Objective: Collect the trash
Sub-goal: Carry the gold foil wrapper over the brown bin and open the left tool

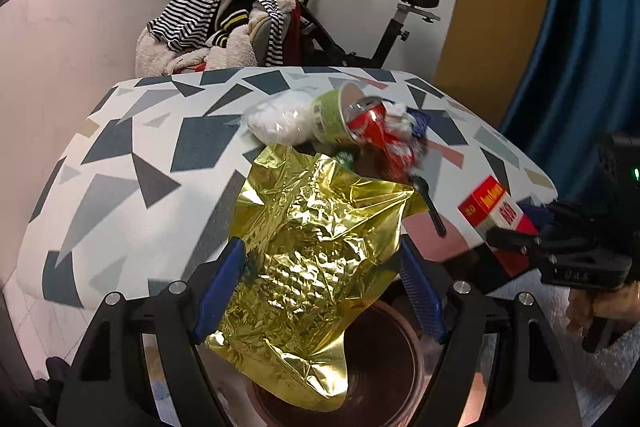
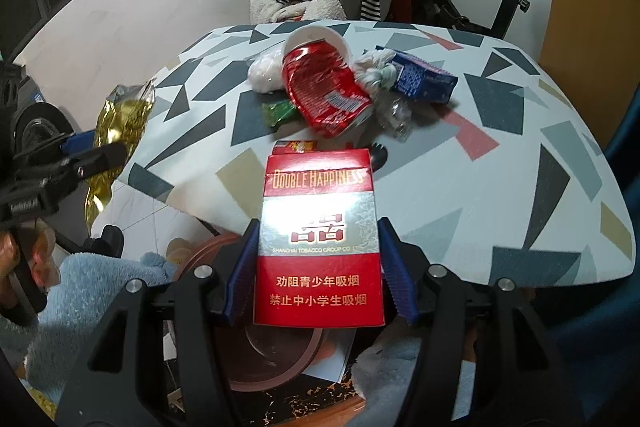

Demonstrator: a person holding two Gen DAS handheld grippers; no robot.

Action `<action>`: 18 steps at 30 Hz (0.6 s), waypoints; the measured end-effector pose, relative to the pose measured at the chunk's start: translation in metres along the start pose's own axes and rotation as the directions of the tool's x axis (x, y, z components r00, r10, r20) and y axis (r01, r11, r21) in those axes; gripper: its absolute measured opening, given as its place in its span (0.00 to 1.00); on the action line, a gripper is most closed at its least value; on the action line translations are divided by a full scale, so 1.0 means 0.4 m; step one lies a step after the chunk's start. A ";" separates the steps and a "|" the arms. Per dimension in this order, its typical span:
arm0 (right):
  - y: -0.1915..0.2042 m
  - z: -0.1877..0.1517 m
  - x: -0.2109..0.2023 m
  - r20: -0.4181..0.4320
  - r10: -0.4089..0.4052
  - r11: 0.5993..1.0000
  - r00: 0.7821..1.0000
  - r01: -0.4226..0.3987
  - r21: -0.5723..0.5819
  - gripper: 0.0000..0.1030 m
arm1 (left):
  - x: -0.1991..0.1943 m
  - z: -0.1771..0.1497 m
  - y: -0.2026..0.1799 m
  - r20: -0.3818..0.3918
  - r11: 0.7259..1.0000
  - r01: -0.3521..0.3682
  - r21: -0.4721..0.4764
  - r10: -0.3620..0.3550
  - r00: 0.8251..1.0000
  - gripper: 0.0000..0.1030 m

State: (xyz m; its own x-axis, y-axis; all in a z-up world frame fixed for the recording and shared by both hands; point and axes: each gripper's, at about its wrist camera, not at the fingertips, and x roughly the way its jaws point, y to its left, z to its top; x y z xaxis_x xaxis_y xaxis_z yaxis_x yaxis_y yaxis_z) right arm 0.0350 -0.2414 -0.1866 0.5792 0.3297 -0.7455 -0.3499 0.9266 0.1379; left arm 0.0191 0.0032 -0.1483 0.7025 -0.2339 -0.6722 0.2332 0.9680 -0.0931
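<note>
Only the right wrist view shows the blue carton (image 2: 424, 83) at 1 o'clock behind the crushed red can (image 2: 324, 95). The right tool (image 2: 318, 267) grips the red cigarette pack (image 2: 318, 247); the left tool (image 1: 320, 291) grips the crinkled gold foil bag (image 1: 316, 259), which hides the brown round bin (image 1: 384, 359) below the patterned surface (image 1: 160, 147).

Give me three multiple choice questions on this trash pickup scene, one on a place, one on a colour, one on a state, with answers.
1. Where does the crushed red can lie?
A. partly in the tipped cup
B. on the floor
C. in the brown bin

2. What colour is the foil wrapper in the left gripper?
A. silver
B. gold
C. green

3. What does the right gripper hold?
A. nothing
B. a fork
C. the cigarette pack

A: its top sits inside the cup's mouth.
B: the crinkled foil shines gold.
C: the blue fingers flank the pack.
</note>
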 end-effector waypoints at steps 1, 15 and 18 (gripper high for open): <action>0.002 -0.005 -0.002 0.000 0.002 1.000 1.000 -0.002 0.001 0.57 | -0.005 -0.014 -0.007 -0.001 1.000 0.000 0.007 0.000 1.000 0.73; 0.003 -0.046 0.004 -0.022 0.009 1.000 1.000 -0.009 0.014 0.57 | 0.024 -0.150 -0.065 -0.074 0.998 0.042 0.044 -0.039 0.997 0.75; -0.002 -0.051 0.004 -0.024 0.011 1.000 1.000 -0.010 0.022 0.57 | 0.047 -0.159 -0.070 -0.101 0.997 0.056 0.045 -0.051 0.994 0.84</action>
State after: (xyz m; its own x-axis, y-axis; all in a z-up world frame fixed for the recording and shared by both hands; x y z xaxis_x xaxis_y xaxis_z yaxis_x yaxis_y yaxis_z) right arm 0.0211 -0.2455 -0.2011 0.5577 0.3350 -0.7595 -0.3391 0.9271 0.1599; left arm -0.0169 -0.0227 -0.2052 0.6182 -0.2725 -0.7373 0.3018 0.9484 -0.0974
